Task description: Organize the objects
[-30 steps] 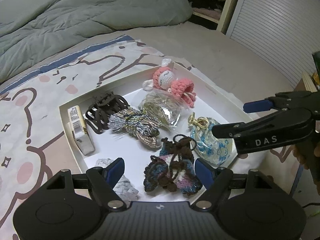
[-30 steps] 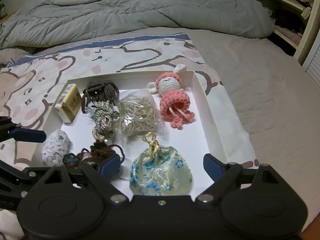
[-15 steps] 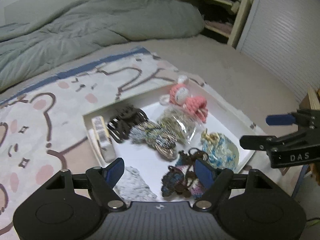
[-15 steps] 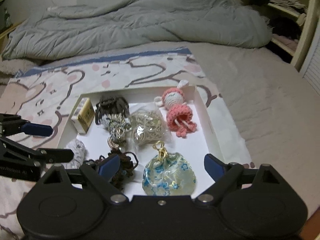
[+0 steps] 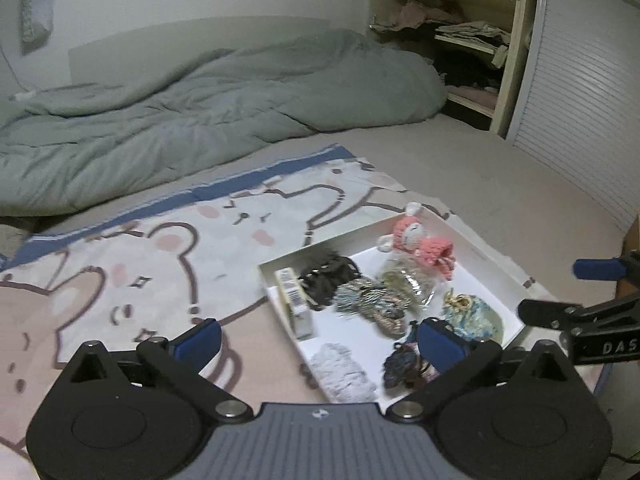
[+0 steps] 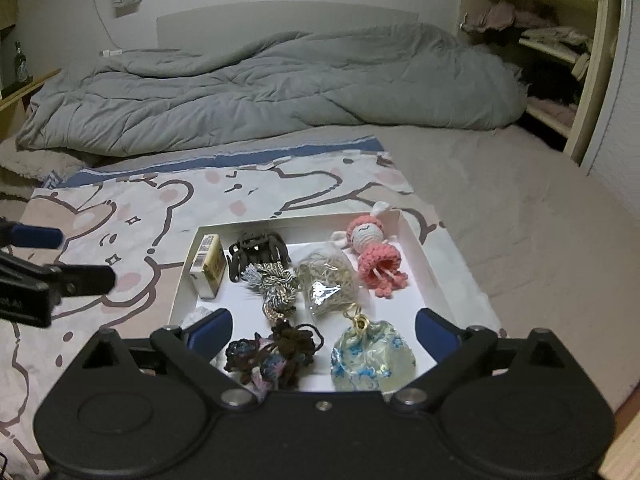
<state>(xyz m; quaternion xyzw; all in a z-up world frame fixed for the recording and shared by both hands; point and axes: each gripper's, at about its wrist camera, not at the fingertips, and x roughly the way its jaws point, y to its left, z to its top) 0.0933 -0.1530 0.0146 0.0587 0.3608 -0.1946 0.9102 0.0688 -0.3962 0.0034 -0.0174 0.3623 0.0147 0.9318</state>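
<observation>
Both grippers' fingers [image 5: 198, 338] have lifted away from the tray [image 6: 416, 240], opening empty.

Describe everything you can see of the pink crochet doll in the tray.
The pink crochet doll looks like knitted yarn: a pale face with stitched closed eyes, pink hood, white ears and arms, pink skirt ending in curly tassels. It lies flat at the far right corner of the white tray, head toward the corner, apparently touching the clear packet.

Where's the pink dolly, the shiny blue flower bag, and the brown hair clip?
pink crochet doll [image 6: 372, 256], right wrist view, on its pink skirt.
blue floral pouch [image 6: 372, 358], right wrist view, middle of the fabric body.
brown claw hair clip [image 6: 256, 252], right wrist view, on its curved teeth.
</observation>
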